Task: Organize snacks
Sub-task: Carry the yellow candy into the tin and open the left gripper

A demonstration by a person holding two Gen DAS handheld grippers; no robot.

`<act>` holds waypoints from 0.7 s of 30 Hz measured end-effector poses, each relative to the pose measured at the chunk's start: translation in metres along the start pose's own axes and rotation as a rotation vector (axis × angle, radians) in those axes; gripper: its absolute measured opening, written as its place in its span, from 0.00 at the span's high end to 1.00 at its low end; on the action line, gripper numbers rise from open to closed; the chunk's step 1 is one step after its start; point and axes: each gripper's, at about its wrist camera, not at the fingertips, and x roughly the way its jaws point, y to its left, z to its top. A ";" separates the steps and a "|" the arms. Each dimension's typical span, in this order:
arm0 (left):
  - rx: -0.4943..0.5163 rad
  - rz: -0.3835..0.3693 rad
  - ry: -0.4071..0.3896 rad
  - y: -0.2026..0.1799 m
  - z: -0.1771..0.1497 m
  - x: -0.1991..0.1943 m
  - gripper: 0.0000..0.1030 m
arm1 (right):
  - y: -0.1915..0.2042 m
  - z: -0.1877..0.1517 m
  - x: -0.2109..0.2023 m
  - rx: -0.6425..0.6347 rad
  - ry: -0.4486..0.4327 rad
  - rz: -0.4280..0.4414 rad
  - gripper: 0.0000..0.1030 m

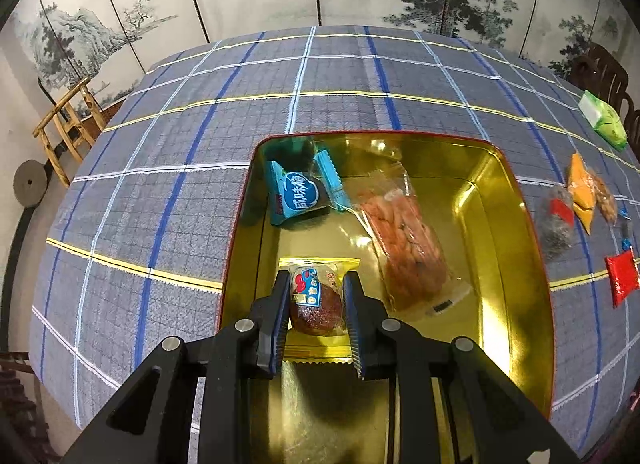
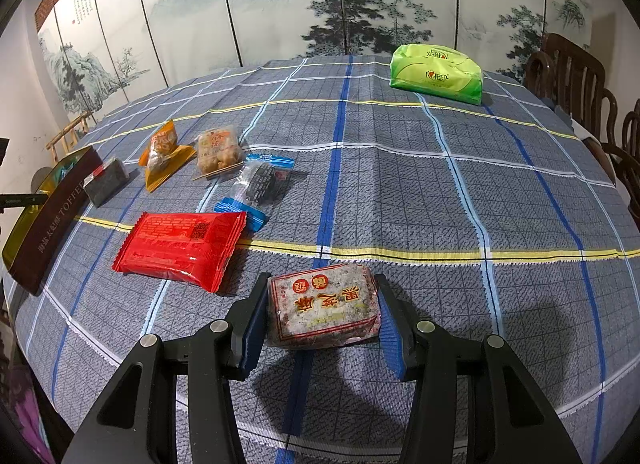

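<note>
In the left wrist view my left gripper (image 1: 316,284) is shut on a yellow-edged packet with a brown cake (image 1: 316,306), held inside the gold tin (image 1: 516,232). The tin holds a blue packet (image 1: 298,196) and a clear pack of pink biscuits (image 1: 404,248). In the right wrist view my right gripper (image 2: 322,288) is shut on a grey sesame cake packet (image 2: 324,306), held just above the tablecloth. The tin (image 2: 44,224) shows at the far left.
On the checked cloth lie a red packet (image 2: 180,244), a blue-edged dark snack (image 2: 258,184), an orange packet (image 2: 162,152), a clear pastry pack (image 2: 218,152) and a dark block (image 2: 106,180). A green tissue pack (image 2: 436,72) sits far back. Wooden chairs (image 2: 580,84) stand at right.
</note>
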 end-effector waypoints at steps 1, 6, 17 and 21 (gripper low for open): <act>0.001 0.001 0.000 0.000 0.000 0.000 0.78 | 0.000 0.000 0.000 0.000 0.000 0.000 0.52; 0.011 0.013 -0.011 0.000 0.004 0.001 0.79 | 0.000 0.000 0.000 0.000 0.000 0.000 0.52; 0.014 0.016 -0.069 -0.014 -0.012 -0.028 0.79 | 0.000 0.000 0.000 0.000 0.001 -0.001 0.52; 0.009 0.015 -0.093 -0.024 -0.020 -0.043 0.76 | 0.000 0.000 0.000 0.000 0.001 -0.002 0.52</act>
